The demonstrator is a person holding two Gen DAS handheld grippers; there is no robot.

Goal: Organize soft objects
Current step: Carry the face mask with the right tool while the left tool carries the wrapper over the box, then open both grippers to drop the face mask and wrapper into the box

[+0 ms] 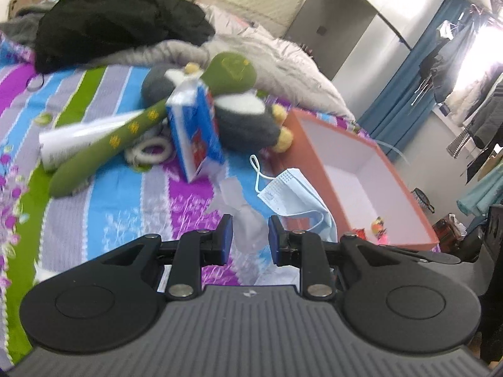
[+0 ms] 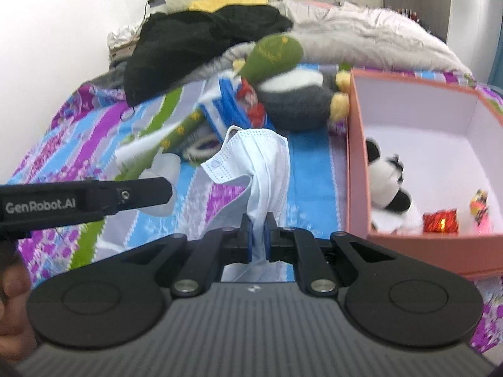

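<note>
My right gripper (image 2: 257,234) is shut on a light blue face mask (image 2: 254,160) and holds it up over the striped bedspread, left of the orange box (image 2: 356,157). The mask also shows in the left wrist view (image 1: 295,194). My left gripper (image 1: 250,235) is part open around a white tissue (image 1: 245,216); I cannot tell if it grips it. A grey penguin plush with a green hat (image 1: 239,110), a blue tissue pack (image 1: 196,132) and a green plush stick (image 1: 103,147) lie further back. The box holds a panda plush (image 2: 386,182) and small toys.
Black clothes (image 1: 110,15) and a grey quilt (image 1: 283,59) are piled at the head of the bed. A white tube (image 1: 72,141) and a white ring (image 1: 151,152) lie by the green stick. The left gripper's body (image 2: 85,201) crosses the right wrist view.
</note>
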